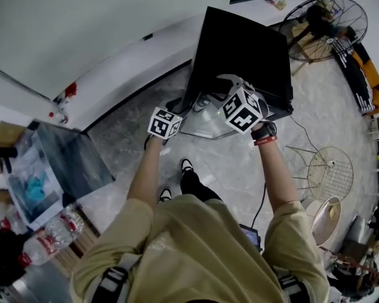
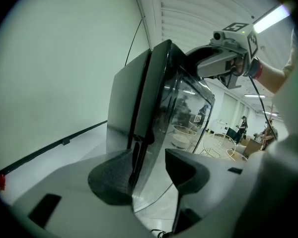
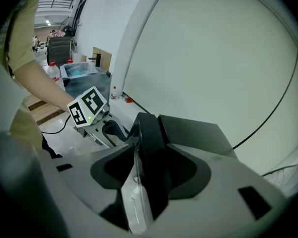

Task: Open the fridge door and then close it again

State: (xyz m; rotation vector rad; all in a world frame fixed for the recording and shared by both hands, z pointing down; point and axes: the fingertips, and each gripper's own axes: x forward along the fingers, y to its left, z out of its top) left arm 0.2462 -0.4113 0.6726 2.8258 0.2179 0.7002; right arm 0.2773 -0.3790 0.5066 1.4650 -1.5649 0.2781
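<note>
Your left gripper point(image 2: 149, 163) hangs slack, its two dark jaws standing apart. The side edge of the fridge's clear glass door with its black frame point(image 2: 181, 118) runs up between them. Neither pad visibly presses on it, so nothing is grasped there.

Your right gripper point(image 3: 152, 166) is just as loose. Its jaws are spread wide astride the door's top corner, with the black frame and the pale glass edge between them, and no squeeze shows. The left gripper view shows the same, with that gripper perched at the door's upper corner.

The small black box-shaped fridge point(image 1: 240, 49) stands on the grey marbled floor point(image 1: 234, 169) just in front of your feet, and its door faces you. The door lies close against the cabinet, and the most you can make out is a thin dark seam between frame and body. No swing outward shows in any view.

On progress, my reading is that the door is shut or very nearly so, with both tools placed on its edge but gripping nothing. Whether you have yet to pull it open or have just pushed it home, the pictures do not settle. If the opening is still to come, you need a firm hold on that edge first.

Farther off, a round black wire fan point(image 1: 328, 27) stands beyond the fridge to your right. A white wire basket point(image 1: 330, 173) sits on the floor, and clear plastic bottles point(image 1: 50, 235) lie at your left.
</note>
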